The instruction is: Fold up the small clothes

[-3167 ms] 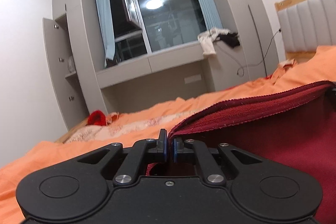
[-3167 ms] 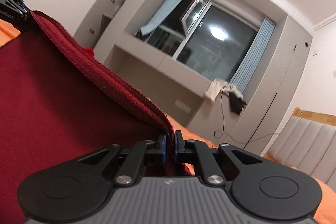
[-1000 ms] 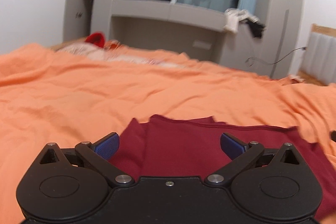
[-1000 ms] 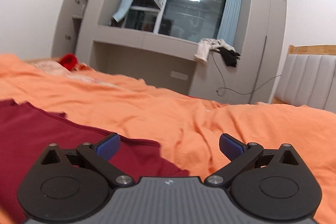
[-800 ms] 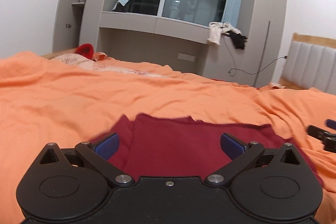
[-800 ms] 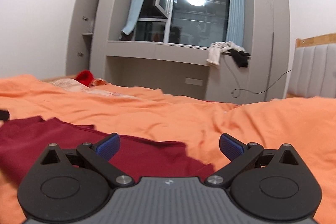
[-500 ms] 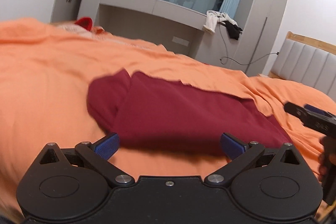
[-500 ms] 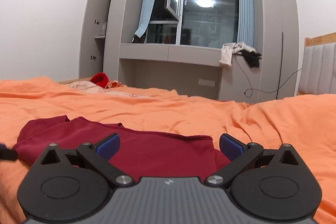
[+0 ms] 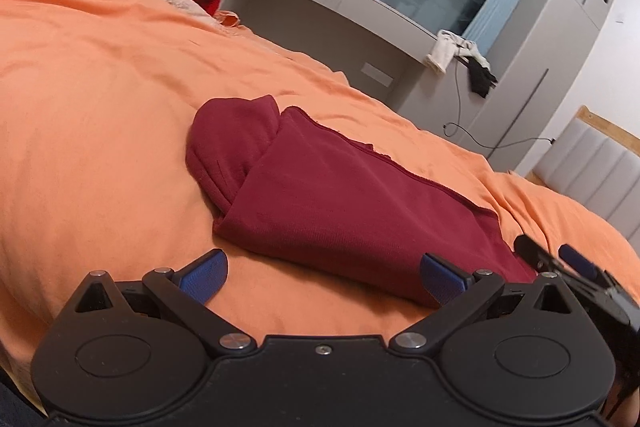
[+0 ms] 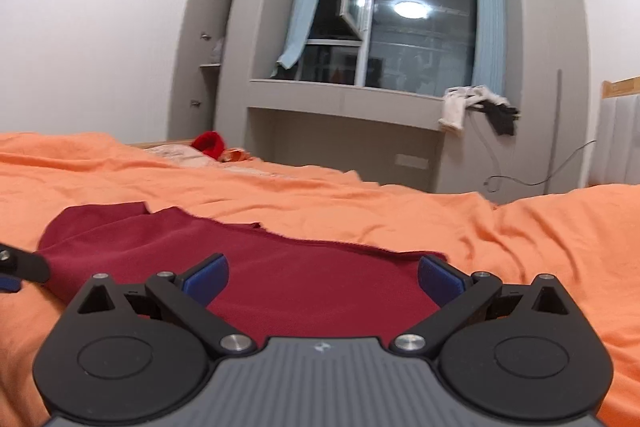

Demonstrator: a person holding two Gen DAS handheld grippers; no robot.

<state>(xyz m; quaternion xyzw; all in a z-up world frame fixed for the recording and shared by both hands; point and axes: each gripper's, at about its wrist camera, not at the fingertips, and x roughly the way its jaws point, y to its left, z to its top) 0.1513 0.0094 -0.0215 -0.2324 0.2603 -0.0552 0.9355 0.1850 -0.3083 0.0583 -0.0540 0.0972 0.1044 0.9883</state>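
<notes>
Both your left hand-held gripper (image 9: 322, 269) and right hand-held gripper (image 10: 323, 273) hang released just beside the folded red garment (image 9: 344, 203), lying free on the orange bed (image 9: 100, 107), likely awaiting the next fold.

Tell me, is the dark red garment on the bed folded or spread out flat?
Folded. The dark red garment lies doubled on the orange bedcover, its upper layer covering another that sticks out at the left end.

Indoor lighting is warm and even. A ceiling lamp reflection (image 10: 409, 9) glares in the dark window (image 10: 420, 43). Fisheye distortion bends verticals near dark corners. Soft shadows lie under the red garment (image 9: 340, 203). Slight blur throughout.
</notes>
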